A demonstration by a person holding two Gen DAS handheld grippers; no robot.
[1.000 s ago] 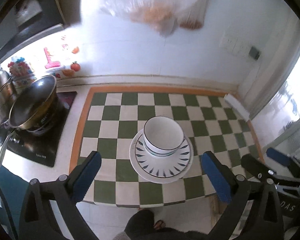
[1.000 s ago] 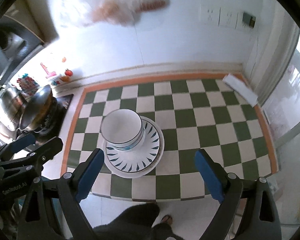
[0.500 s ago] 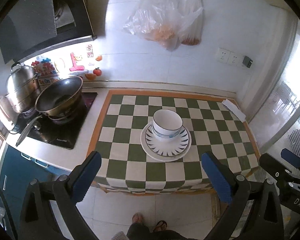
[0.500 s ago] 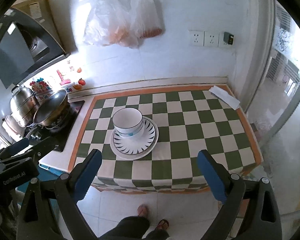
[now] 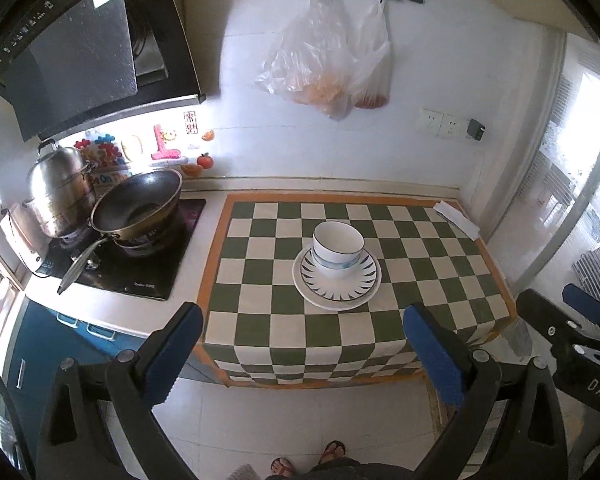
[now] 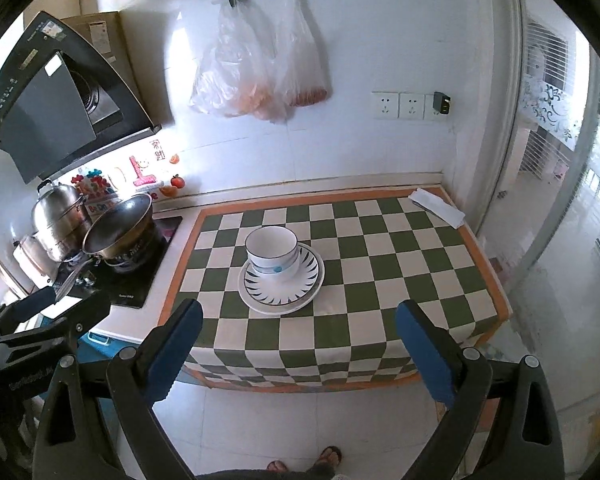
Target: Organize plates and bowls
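Observation:
A white bowl (image 5: 338,249) with a blue band stands on a white plate (image 5: 337,278) with dark leaf marks, in the middle of the green-and-white checked counter cloth (image 5: 420,264). The bowl (image 6: 272,254) and plate (image 6: 281,280) also show in the right wrist view. My left gripper (image 5: 302,350) is open and empty, held well back from the counter above the floor. My right gripper (image 6: 298,346) is open and empty too, also back from the counter's front edge. The right gripper also shows at the right edge of the left wrist view (image 5: 580,320).
A wok (image 5: 136,208) and a steel pot (image 5: 60,192) sit on the stove at the left. A folded white cloth (image 5: 456,218) lies at the counter's far right corner. Plastic bags (image 5: 328,64) hang on the wall. A range hood (image 5: 80,48) hangs above the stove.
Both grippers have drawn back and up from the counter, so the bowl and plate look smaller and farther off. The bowl and plate have not moved.

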